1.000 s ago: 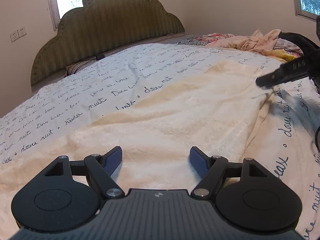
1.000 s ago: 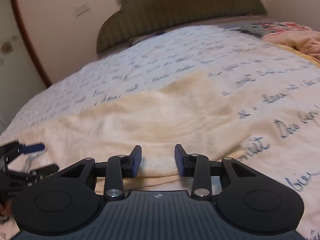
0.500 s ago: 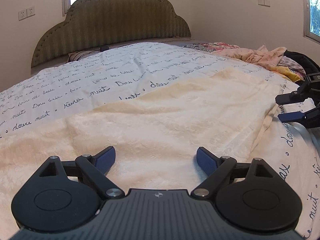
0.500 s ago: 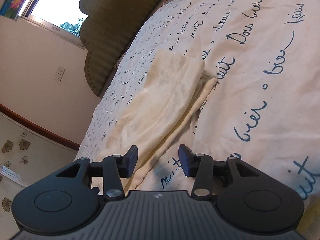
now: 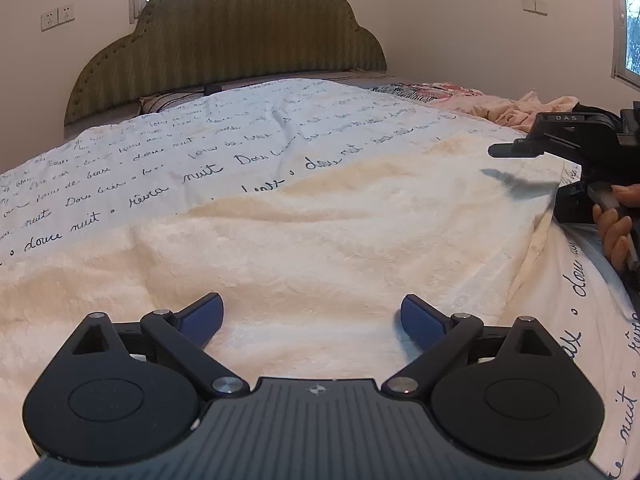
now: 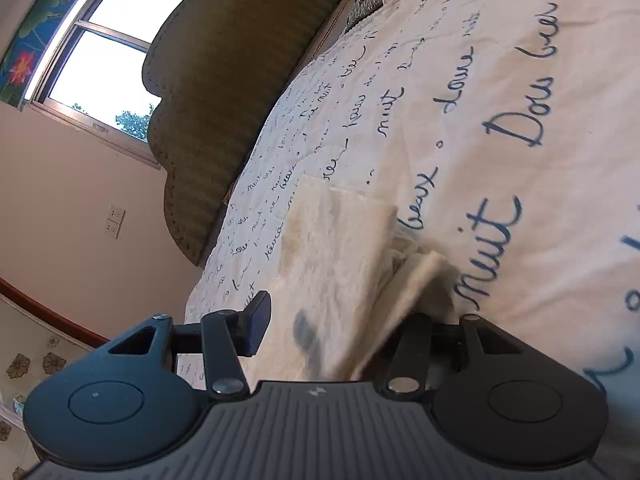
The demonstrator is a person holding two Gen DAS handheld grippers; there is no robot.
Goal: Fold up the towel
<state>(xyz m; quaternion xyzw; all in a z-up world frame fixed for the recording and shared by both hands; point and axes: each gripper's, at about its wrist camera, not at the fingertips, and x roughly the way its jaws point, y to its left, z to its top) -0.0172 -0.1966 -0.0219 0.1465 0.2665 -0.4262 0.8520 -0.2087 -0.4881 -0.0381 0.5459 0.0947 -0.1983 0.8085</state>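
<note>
Bedsheet (image 5: 224,160) script reads "douce nuit".

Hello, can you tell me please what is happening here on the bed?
A person is folding a cream towel that lies spread on a bed cover printed with handwriting. The right gripper, rolled on its side, has its fingers around the towel's edge, one above the cloth and one beneath it, not yet shut. The left gripper hangs open over the near part of the towel and grips nothing. No fold is made yet.
</note>
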